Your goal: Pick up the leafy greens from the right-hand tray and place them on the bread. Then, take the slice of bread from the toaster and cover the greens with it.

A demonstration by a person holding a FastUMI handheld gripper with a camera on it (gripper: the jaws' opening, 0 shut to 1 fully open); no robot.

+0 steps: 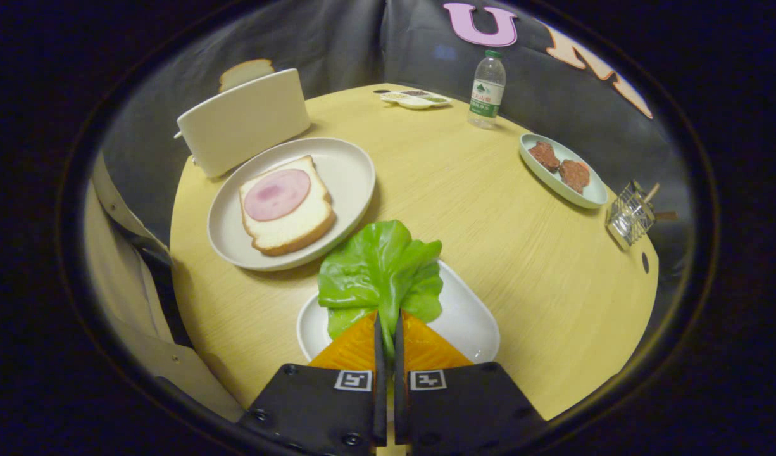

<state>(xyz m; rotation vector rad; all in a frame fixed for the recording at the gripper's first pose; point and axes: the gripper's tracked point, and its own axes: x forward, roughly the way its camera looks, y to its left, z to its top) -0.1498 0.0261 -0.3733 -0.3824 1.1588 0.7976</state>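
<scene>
My gripper is shut on the stem end of a bright green leaf of leafy greens, both orange fingers pressed against it. The leaf fans out ahead of the fingers, over the white tray beneath. Beyond and to the left, a round plate carries a slice of bread topped with a pink round of ham. Behind that plate stands a cream toaster with a second slice of bread sticking up from it.
A water bottle and a small divided dish stand at the far edge of the round wooden table. An oval plate with two brown patties lies to the right, and past it a wire holder. A person's beige sleeve is at the left.
</scene>
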